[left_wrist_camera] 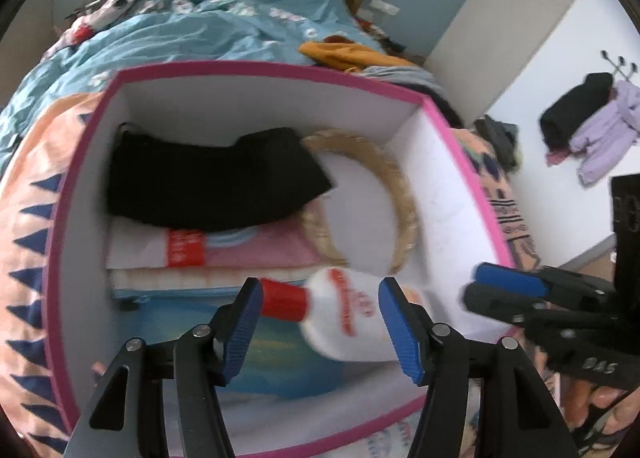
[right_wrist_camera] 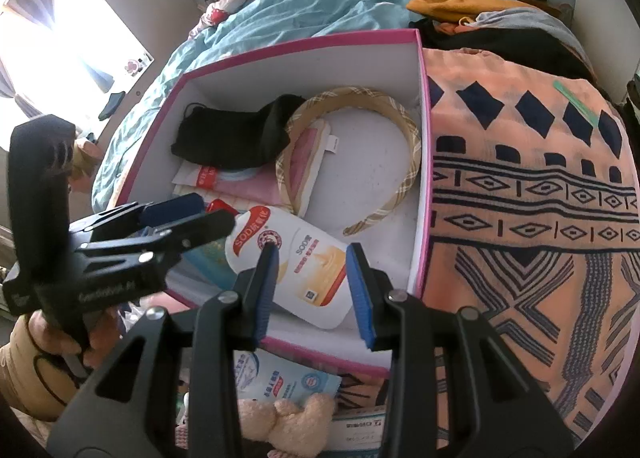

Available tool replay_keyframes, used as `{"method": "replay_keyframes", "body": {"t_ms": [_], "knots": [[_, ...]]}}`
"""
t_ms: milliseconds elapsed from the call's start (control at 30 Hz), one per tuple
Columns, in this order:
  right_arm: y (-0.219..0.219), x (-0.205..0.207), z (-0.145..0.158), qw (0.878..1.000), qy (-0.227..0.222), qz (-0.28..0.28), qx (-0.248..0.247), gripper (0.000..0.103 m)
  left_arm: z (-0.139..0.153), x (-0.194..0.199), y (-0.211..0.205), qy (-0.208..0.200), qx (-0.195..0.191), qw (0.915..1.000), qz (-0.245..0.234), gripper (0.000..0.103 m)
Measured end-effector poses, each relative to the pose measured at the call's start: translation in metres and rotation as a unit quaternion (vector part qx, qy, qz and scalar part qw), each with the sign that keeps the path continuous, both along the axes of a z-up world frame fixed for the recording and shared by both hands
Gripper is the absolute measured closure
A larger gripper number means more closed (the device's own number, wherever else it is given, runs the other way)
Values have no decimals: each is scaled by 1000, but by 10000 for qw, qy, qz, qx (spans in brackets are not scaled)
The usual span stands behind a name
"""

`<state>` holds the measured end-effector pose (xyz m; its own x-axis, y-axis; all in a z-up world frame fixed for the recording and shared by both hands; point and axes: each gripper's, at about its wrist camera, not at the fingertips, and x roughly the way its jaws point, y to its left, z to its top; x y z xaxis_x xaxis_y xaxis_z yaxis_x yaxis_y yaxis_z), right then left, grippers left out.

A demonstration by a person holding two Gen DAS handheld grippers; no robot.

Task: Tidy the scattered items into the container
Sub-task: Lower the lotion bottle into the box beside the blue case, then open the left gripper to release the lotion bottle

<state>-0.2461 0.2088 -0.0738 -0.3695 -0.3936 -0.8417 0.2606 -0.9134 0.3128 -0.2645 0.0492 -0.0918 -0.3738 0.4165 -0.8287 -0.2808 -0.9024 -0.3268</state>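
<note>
The pink-rimmed white box [left_wrist_camera: 260, 67] [right_wrist_camera: 300, 44] stands on the bed. A white bottle with a red cap [left_wrist_camera: 348, 314] [right_wrist_camera: 296, 258] lies tilted inside it at the near wall. My left gripper [left_wrist_camera: 320, 328] [right_wrist_camera: 208, 214] hangs over the bottle's cap end, open, and its pads do not visibly press on the bottle. My right gripper [right_wrist_camera: 314, 292] [left_wrist_camera: 480, 286] is open above the box's front rim with nothing between its pads. A black cloth [left_wrist_camera: 208, 178] [right_wrist_camera: 232, 134], a plaid headband [left_wrist_camera: 404, 218] [right_wrist_camera: 412, 138] and folded pink towels [left_wrist_camera: 248, 250] lie in the box.
Printed packets [right_wrist_camera: 280, 378] and a beige plush toy [right_wrist_camera: 288, 422] lie on the bed in front of the box. An orange patterned blanket [right_wrist_camera: 520, 218] covers the bed to the right. A blue duvet [left_wrist_camera: 200, 30] and a clothes pile [right_wrist_camera: 460, 2] lie behind.
</note>
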Motion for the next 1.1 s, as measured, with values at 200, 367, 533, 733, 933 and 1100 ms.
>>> {"method": "replay_keyframes", "body": {"t_ms": [200, 367, 533, 733, 933, 1100], "knots": [[0, 1, 0, 9999, -24, -33, -138, 65, -16, -3, 10, -329, -70, 9989, -319, 37], [3, 4, 1, 9997, -38, -85, -238, 65, -20, 2, 39, -451, -42, 9949, -899, 36], [10, 10, 3, 9992, 1, -178, -369, 65, -10, 10, 46, -277, -57, 9951, -950, 35], [17, 27, 7, 9975, 119, -311, -631, 58, 15, 30, 40, 325, -294, 9974, -566, 18], [15, 45, 10, 9971, 248, -302, -653, 43, 28, 54, 30, 603, -565, 9961, -323, 9], [16, 61, 19, 9965, 390, -306, -667, 33, 29, 64, 20, 466, -617, 9969, -159, 0]]}}
